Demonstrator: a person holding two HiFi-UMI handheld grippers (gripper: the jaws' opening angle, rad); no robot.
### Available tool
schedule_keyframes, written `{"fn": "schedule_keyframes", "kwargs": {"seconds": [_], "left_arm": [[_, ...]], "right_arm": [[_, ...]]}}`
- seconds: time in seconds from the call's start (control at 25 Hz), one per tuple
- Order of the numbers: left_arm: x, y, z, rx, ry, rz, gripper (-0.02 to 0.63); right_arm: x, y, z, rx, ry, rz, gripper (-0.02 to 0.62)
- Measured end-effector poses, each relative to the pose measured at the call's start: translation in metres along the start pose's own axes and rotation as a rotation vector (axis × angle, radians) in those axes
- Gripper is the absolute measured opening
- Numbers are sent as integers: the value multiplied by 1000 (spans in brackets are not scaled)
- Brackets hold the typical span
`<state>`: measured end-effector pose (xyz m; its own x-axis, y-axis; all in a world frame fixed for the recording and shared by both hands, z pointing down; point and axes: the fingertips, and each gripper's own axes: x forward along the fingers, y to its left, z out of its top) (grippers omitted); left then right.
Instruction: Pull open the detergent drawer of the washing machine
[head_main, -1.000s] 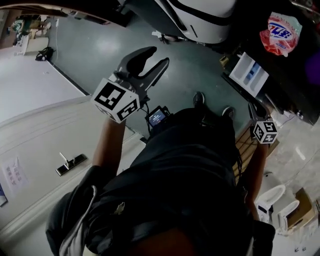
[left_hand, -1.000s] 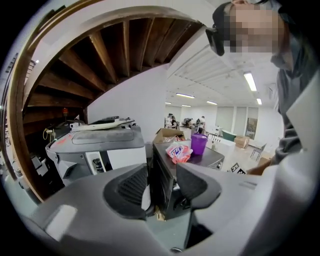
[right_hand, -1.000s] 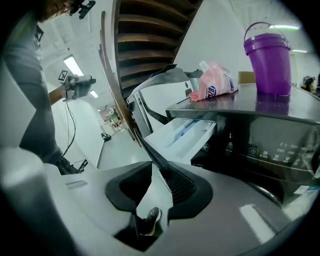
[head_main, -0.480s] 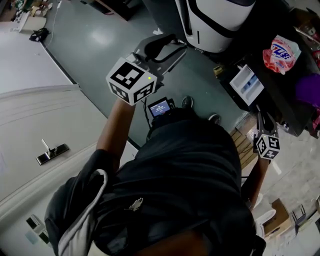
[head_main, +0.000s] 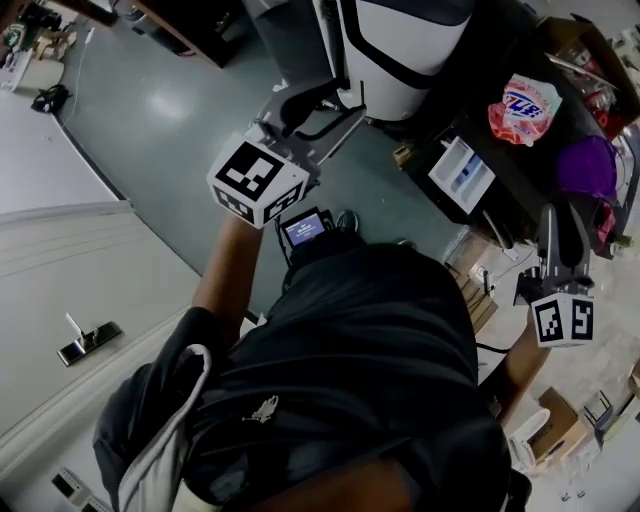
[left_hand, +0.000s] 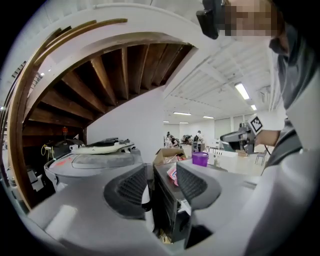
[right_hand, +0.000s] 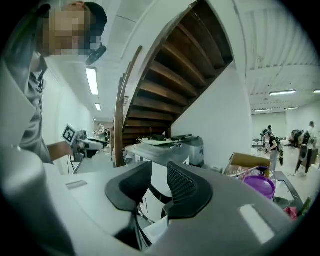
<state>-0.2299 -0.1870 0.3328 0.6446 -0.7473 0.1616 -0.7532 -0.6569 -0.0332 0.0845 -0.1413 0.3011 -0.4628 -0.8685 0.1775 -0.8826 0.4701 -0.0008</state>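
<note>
In the head view a white washing machine (head_main: 400, 45) with a dark band stands at the top, on the grey floor. Right of it is a dark machine (head_main: 520, 190) with a white drawer (head_main: 462, 172) with blue parts sticking out of its front. My left gripper (head_main: 320, 105) is raised in front of the white machine, open and empty; in the left gripper view my left gripper (left_hand: 162, 185) frames the gap between both machines. My right gripper (head_main: 562, 230) is held up at the right, beside the dark machine, shut with nothing in it. The right gripper view shows my right gripper (right_hand: 159, 187) facing the white machine (right_hand: 167, 150).
A red and white bag (head_main: 520, 108) and a purple bowl (head_main: 585, 165) lie on the dark machine's top. A cardboard box (right_hand: 247, 162) sits beyond it. A wooden staircase (right_hand: 165, 85) rises behind the machines. A white door with a handle (head_main: 88, 340) is at the left.
My right gripper has risen a long way, from beside the person's hip to the height of the dark machine's top. My left gripper lifted a little toward the white machine.
</note>
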Motion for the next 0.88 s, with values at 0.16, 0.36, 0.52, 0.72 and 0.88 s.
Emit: {"fn": "schedule_keyframes", "kwargs": {"seconds": [0.16,0.36,0.52,0.72,0.88], "left_arm": [[2,-6,13,43,-21,-17,212],[5,-11,17,76,-24,-36,212],[8,-14,16,81,-22,-55,212],[11,-20,18,89,-21,-81,212],[12,-23,18,91,-21,-93,212]], "right_arm": [[-6,9,38,-22,-47,-16,95],[-18,14,65,-40,-107,-40,95],[-31,14,77,-22,-139,-59,95],[-40,17,80,-76,-124,-95,94],[-39,15,72,-90,-88,-117,94]]}}
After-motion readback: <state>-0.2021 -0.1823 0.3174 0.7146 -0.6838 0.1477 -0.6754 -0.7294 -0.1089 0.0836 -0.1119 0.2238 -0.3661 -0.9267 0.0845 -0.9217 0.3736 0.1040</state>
